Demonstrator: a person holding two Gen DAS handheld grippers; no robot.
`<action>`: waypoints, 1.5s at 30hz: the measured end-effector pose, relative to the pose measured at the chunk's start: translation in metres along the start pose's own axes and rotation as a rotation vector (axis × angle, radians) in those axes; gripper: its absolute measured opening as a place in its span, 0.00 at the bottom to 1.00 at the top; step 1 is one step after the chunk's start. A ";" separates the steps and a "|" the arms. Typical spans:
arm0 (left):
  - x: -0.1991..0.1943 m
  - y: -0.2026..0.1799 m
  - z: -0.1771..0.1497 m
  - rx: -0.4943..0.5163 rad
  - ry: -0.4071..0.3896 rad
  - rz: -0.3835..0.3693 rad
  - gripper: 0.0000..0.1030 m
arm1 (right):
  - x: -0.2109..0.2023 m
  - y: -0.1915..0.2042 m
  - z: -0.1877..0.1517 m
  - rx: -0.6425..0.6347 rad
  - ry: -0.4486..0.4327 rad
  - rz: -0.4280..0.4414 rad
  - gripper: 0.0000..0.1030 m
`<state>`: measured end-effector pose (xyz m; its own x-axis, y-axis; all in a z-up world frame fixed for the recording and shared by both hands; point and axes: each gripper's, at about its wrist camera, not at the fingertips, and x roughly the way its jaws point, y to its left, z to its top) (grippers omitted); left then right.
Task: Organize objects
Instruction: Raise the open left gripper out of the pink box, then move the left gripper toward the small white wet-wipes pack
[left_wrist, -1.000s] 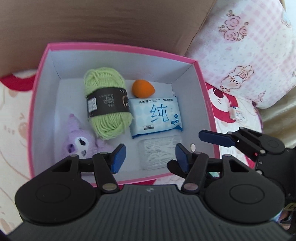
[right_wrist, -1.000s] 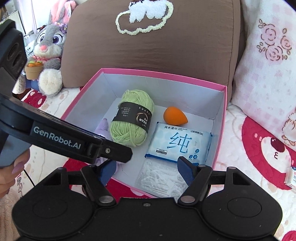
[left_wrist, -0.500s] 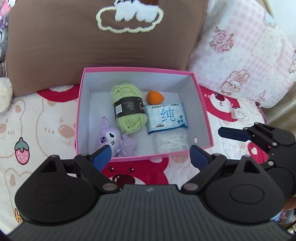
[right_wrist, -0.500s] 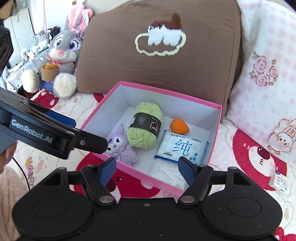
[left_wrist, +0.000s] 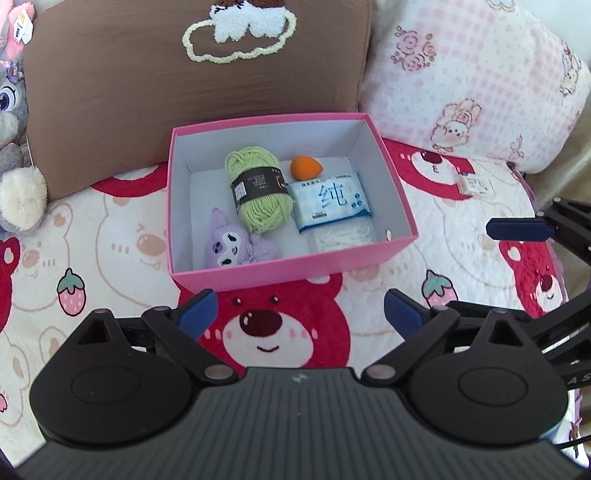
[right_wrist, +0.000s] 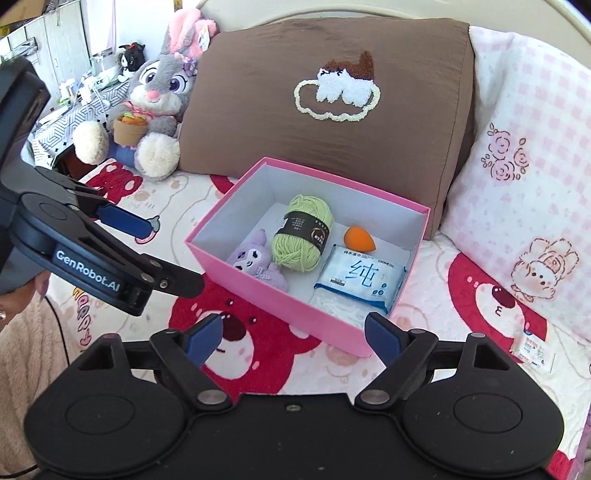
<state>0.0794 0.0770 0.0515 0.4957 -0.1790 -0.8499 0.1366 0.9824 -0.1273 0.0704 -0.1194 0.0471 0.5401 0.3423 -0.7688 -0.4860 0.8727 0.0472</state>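
A pink box (left_wrist: 295, 271) (right_wrist: 280, 295) sits on the bear-print blanket. Inside lie a green yarn ball (left_wrist: 258, 192) (right_wrist: 303, 236), an orange sponge (left_wrist: 306, 167) (right_wrist: 358, 239), a blue wipes pack (left_wrist: 330, 201) (right_wrist: 362, 277), a clear packet (left_wrist: 343, 236) (right_wrist: 336, 306) and a purple plush (left_wrist: 236, 249) (right_wrist: 256, 264). My left gripper (left_wrist: 299, 314) is open and empty, held back from the box's near wall. My right gripper (right_wrist: 293, 336) is open and empty, near the box's front corner.
A brown cushion (left_wrist: 184, 85) (right_wrist: 332, 103) stands behind the box, with a pink pillow (left_wrist: 472, 77) (right_wrist: 528, 184) on the right. A grey bunny plush (right_wrist: 155, 110) sits at the left. A small white packet (left_wrist: 474, 184) (right_wrist: 533, 349) lies on the blanket to the right.
Both grippers pulled back and up, away from the box, so it looks smaller. The left jaws widened. The box's contents have not moved.
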 end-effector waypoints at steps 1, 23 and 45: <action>-0.001 -0.003 -0.002 0.006 0.004 -0.005 0.95 | -0.003 0.001 -0.003 -0.004 0.003 -0.001 0.87; -0.005 -0.089 -0.018 0.138 0.070 -0.154 0.96 | -0.062 -0.022 -0.078 0.019 -0.012 -0.087 0.88; 0.050 -0.191 0.027 0.200 -0.007 -0.219 0.96 | -0.072 -0.113 -0.126 0.120 -0.109 -0.265 0.88</action>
<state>0.1011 -0.1209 0.0467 0.4411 -0.3869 -0.8098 0.4075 0.8903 -0.2034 -0.0003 -0.2860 0.0165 0.7107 0.1266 -0.6920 -0.2370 0.9693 -0.0660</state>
